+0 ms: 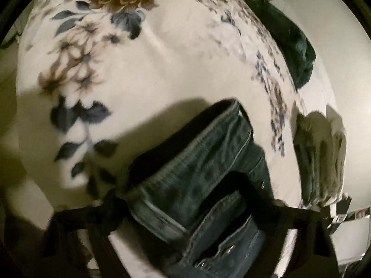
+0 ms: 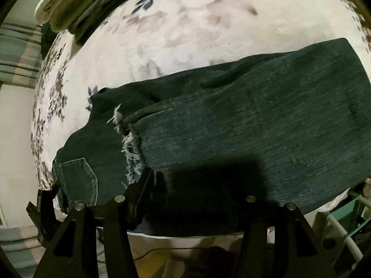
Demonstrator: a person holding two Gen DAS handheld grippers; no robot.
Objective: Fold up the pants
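Pants [image 2: 231, 120]: dark blue jeans lying across a bed [image 2: 185, 34] with a flowery cover, legs folded back over the top part.
Feel: thick and soft, a bit heavy, I think. They will bend and droop, not slide, and will not break.
Frayed hem [image 2: 132, 150]: loose white threads that could snag.
Back pocket [image 2: 78, 178]: near the waist end, by the bed's edge.
Left gripper [image 1: 190, 210]: jaws spread wide, with the bunched waistband lying between them; I cannot tell if it is pinched.
Right gripper [image 2: 199, 199]: jaws open wide, down at the near edge of the jeans, holding nothing.
Where to hold: the thick waistband or a doubled edge, both layers together.
Pile of clothes [image 2: 76, 2]: folded, at the far corner.
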